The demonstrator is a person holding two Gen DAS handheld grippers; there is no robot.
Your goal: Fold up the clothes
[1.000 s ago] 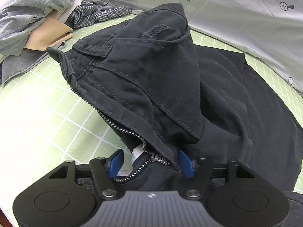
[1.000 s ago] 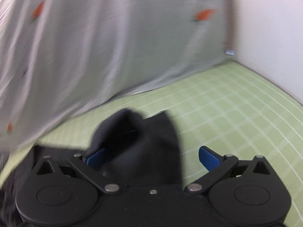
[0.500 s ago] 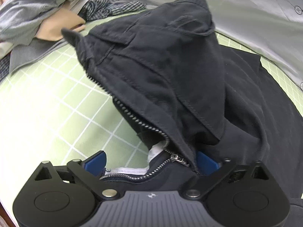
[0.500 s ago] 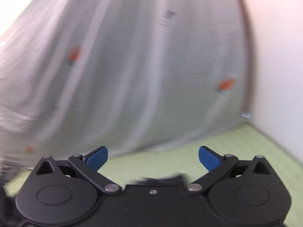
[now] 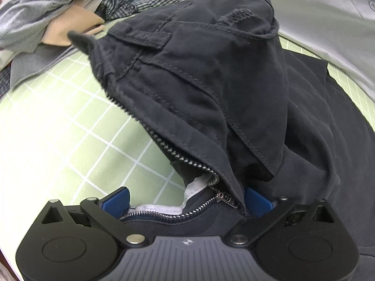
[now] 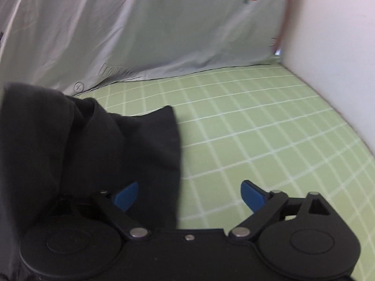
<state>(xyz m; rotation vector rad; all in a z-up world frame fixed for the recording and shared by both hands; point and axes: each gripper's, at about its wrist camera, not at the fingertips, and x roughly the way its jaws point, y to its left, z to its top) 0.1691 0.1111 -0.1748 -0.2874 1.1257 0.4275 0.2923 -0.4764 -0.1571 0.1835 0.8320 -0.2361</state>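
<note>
Dark navy trousers (image 5: 199, 82) lie bunched on the green grid mat (image 5: 58, 128), with the open zip fly and white lining nearest the camera. My left gripper (image 5: 187, 201) stands wide open around that fly. The cloth lies between the blue pads, and the left pad (image 5: 117, 200) is clear of it. In the right wrist view a dark trouser leg (image 6: 82, 140) drapes over the left side. My right gripper (image 6: 189, 194) has its jaws closing, with the cloth's edge between them. The right pad (image 6: 253, 195) is bare over the mat.
A heap of other clothes (image 5: 35, 11), grey, beige and checked, lies at the mat's far left. A pale sheet with carrot prints (image 6: 140, 23) hangs along the back. A white wall (image 6: 328, 70) bounds the right side. Bare mat (image 6: 257, 128) stretches right of the trousers.
The left jaws spread wide and let go of the zip fly. The right gripper's view swung up to the sheet, then dropped back onto the trouser leg, its jaws narrowing slightly.
</note>
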